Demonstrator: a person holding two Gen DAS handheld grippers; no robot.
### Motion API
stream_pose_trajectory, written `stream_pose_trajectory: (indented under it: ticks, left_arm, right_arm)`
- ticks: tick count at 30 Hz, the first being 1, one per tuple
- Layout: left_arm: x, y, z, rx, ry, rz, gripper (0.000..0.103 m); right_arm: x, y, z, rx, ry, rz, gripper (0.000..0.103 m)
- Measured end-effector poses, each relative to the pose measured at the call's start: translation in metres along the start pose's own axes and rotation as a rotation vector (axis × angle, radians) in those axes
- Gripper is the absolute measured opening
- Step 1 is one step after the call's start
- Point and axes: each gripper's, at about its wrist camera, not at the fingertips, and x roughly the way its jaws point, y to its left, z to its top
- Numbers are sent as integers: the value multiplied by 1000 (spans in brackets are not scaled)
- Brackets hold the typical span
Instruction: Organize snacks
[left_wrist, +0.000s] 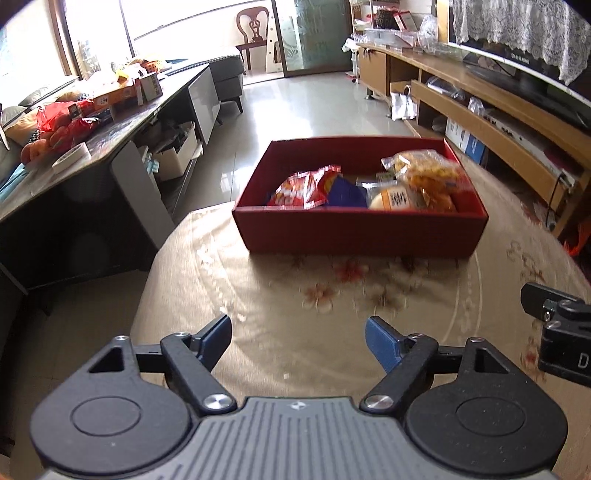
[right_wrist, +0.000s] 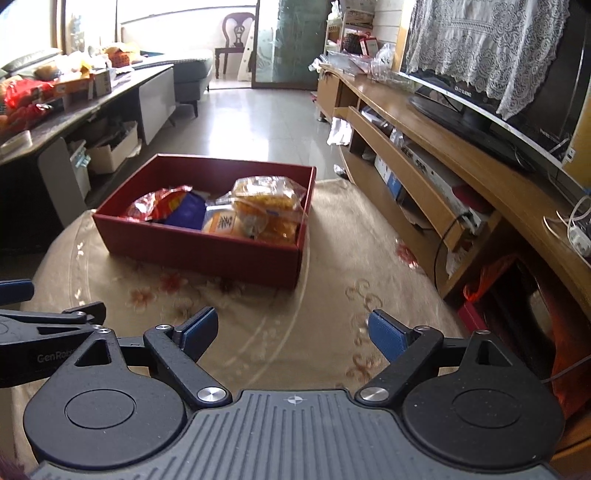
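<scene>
A dark red box (left_wrist: 354, 229) (right_wrist: 207, 247) stands on a round table with a beige flowered cloth (left_wrist: 295, 295) (right_wrist: 258, 306). Inside lie a red snack bag (left_wrist: 303, 186) (right_wrist: 159, 206), a blue packet (left_wrist: 345, 194) (right_wrist: 186, 214), a small wrapped bun (left_wrist: 391, 199) (right_wrist: 221, 223) and a clear bag of yellow snacks (left_wrist: 428, 173) (right_wrist: 269, 208). My left gripper (left_wrist: 299, 338) hovers over the cloth short of the box, open and empty. My right gripper (right_wrist: 291, 332) is also open and empty, near the table's right side. Part of each gripper shows at the edge of the other's view.
A long dark sideboard (left_wrist: 110, 140) with fruit and boxes runs along the left. A wooden TV stand (right_wrist: 424, 155) with a television (right_wrist: 498, 96) lines the right, close to the table's edge. Tiled floor (left_wrist: 303, 103) and a chair (left_wrist: 253, 33) lie beyond the box.
</scene>
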Motion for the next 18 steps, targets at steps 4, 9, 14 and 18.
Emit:
stream_pose_trajectory:
  ticks: [4,9,14,18]
  left_arm:
    - [-4,0,-11,6,10,-4,78]
    - [-12,-1,-20,6,8,-9,80]
    - [-18,1,-29,9,12,-12,82]
    - [-21,2,-36,9,18,-14,82]
  right_arm:
    - [-2,5,-11,-24,21,-2,94]
    - [-5,8,-20,-42,40,2,94]
    - [-10,13,-29,-55,50,8,94]
    - [-13,13,-34,-57,54,9,94]
